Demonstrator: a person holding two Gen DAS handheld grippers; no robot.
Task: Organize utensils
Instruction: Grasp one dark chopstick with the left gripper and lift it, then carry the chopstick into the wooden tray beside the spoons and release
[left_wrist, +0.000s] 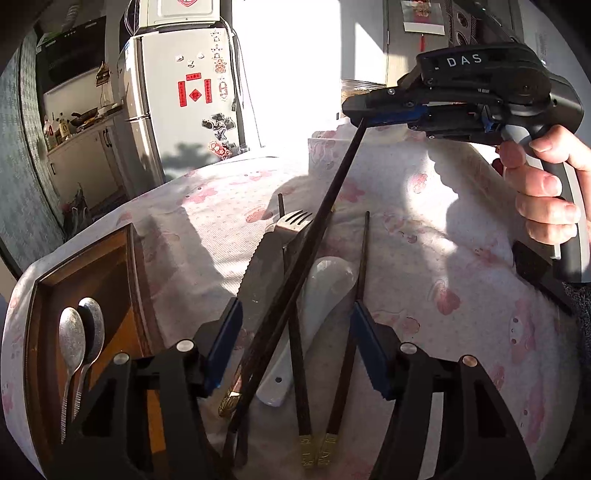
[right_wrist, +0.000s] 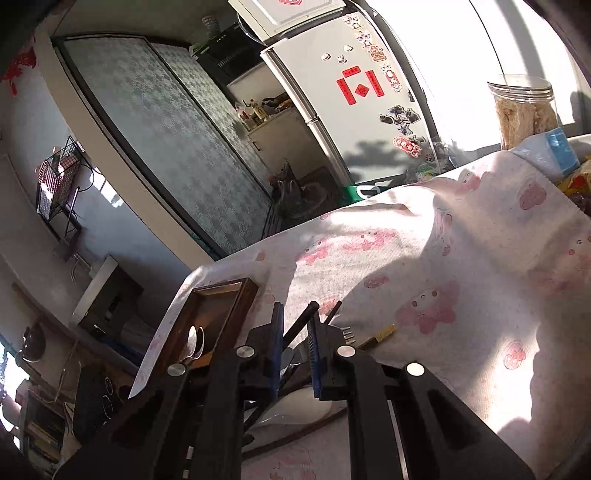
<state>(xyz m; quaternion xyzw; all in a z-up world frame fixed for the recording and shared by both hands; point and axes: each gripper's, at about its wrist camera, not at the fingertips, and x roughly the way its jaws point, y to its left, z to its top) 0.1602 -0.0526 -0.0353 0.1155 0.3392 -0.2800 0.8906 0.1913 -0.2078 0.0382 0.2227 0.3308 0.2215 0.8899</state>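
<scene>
A pile of utensils lies on the pink-patterned tablecloth (left_wrist: 424, 229): a serrated knife (left_wrist: 258, 273), a fork (left_wrist: 293, 223), a white ceramic spoon (left_wrist: 325, 284) and dark chopsticks (left_wrist: 364, 258) with gold ends. My left gripper (left_wrist: 295, 349) is open just above the pile, a finger on each side. My right gripper (left_wrist: 364, 118) is shut on the tip of one dark chopstick (left_wrist: 295, 280) and holds it slanted up over the pile; it also shows in the right wrist view (right_wrist: 297, 356). A wooden tray (left_wrist: 122, 258) at the left holds two metal spoons (left_wrist: 79, 339).
A fridge (left_wrist: 177, 96) and a kitchen counter (left_wrist: 85, 140) stand beyond the table's far edge. A clear jar (right_wrist: 524, 107), a blue-and-white pack (right_wrist: 550, 151) and snack bags sit at the table's far right. The tray also shows in the right wrist view (right_wrist: 221, 314).
</scene>
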